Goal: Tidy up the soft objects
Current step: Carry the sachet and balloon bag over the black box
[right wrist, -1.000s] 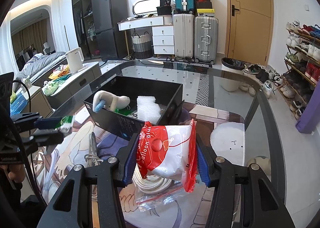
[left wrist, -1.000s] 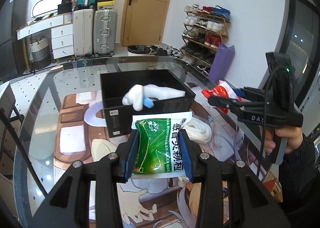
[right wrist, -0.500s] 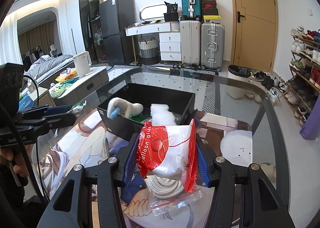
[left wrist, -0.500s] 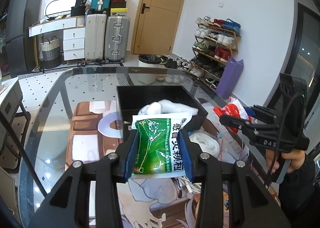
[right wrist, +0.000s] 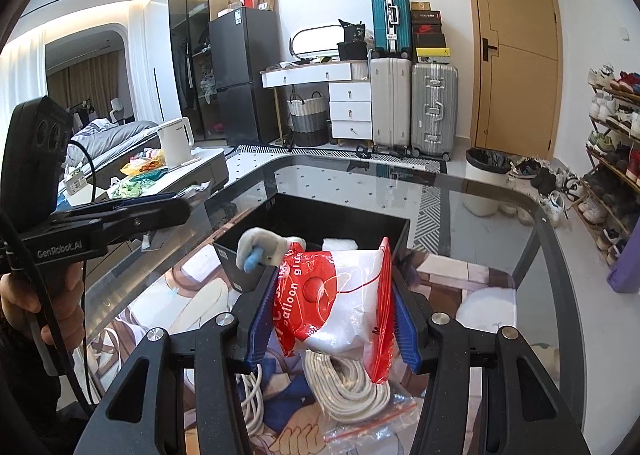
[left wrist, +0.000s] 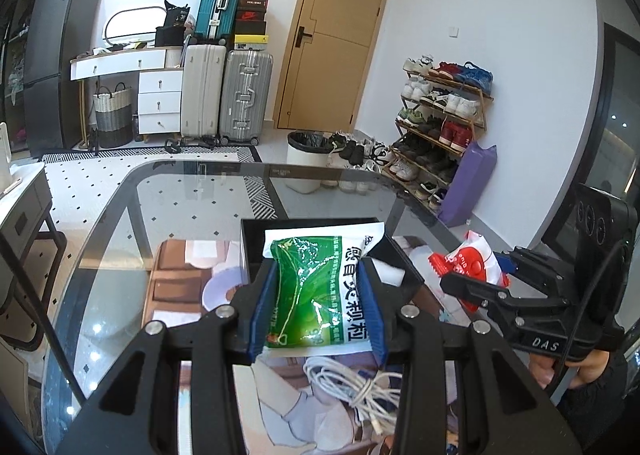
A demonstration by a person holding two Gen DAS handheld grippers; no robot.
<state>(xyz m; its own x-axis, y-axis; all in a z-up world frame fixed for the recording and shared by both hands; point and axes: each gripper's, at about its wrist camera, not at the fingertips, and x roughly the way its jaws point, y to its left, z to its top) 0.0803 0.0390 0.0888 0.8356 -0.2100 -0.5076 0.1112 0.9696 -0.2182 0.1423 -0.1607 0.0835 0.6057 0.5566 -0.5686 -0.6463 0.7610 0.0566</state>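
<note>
Over the glass table (left wrist: 120, 239), the left gripper (left wrist: 316, 307) holds a green packet (left wrist: 316, 295) squeezed between its two blue pads (left wrist: 262, 311), the packet standing upright and hanging above the near edge of the black box (left wrist: 256, 251) at the table's twelve o'clock. Just below it, at six o'clock, a loose bundle of white cable (left wrist: 360, 383) lies on the printed mat.

Moving right, inside the box sit a white glove (right wrist: 260, 247) with a blue fingertip, draped over the near wall at about ten o'clock from the right gripper, and a white foam block (right wrist: 340, 244) farther in at twelve.

Further right, the right gripper (right wrist: 328, 315) is clamped on a red-and-white pouch (right wrist: 332, 303) printed "balloon glue", its blue pads (right wrist: 402, 329) pressing both sides; the pouch hangs in the air short of the box's front wall. Under it, at six o'clock, a coil of white rope (right wrist: 344, 383) rests in a clear zip bag (right wrist: 372, 423) on the table. Both hands are held near each other, with the box ahead of them.
</note>
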